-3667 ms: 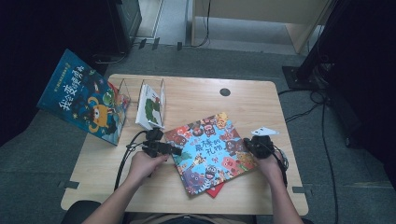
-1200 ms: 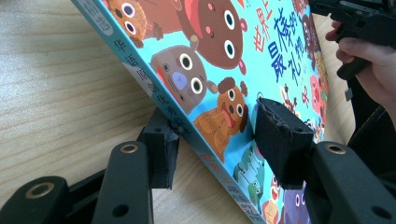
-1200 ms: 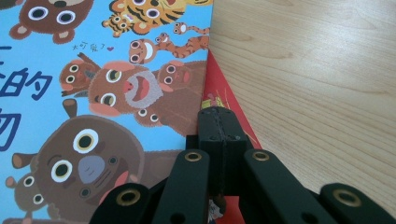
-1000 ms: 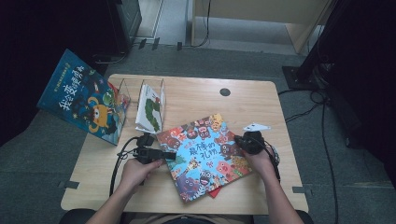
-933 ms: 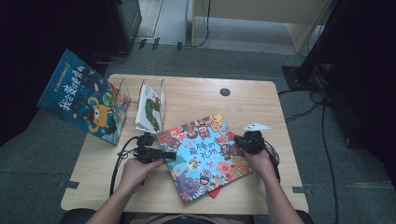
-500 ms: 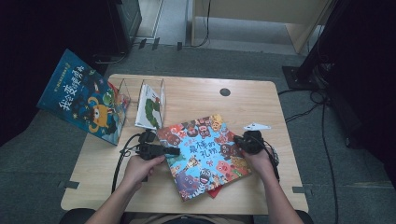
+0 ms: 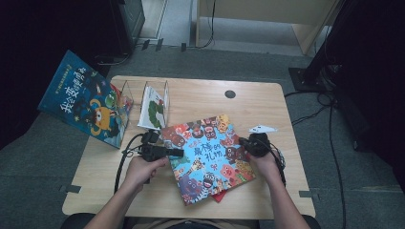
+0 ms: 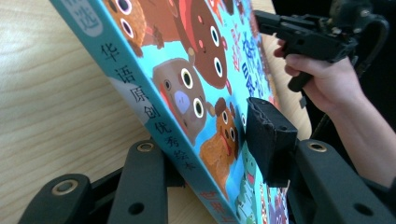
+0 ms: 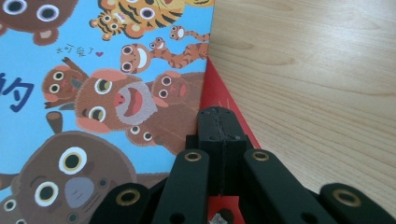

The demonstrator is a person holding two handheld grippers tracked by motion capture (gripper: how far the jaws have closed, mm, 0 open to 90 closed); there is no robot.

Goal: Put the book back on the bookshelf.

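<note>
A picture book with cartoon animals lies on the wooden table, over a red book. My left gripper is at its left edge. In the left gripper view the spine stands between the jaws, which have just been closing; one pad is by the cover and the other jaw is behind the book, with a gap left. My right gripper is shut, its tip resting at the book's right edge beside the red book. It also shows far off.
A blue book with an orange monster leans off the table's left side. A clear divider stand holds a white caterpillar book. A white card lies right of the right hand. A black grommet sits at the back.
My left gripper has slid right until its jaws are around the book's left edge. The book has shifted slightly since the oldest frame. The right hand has stayed put.
</note>
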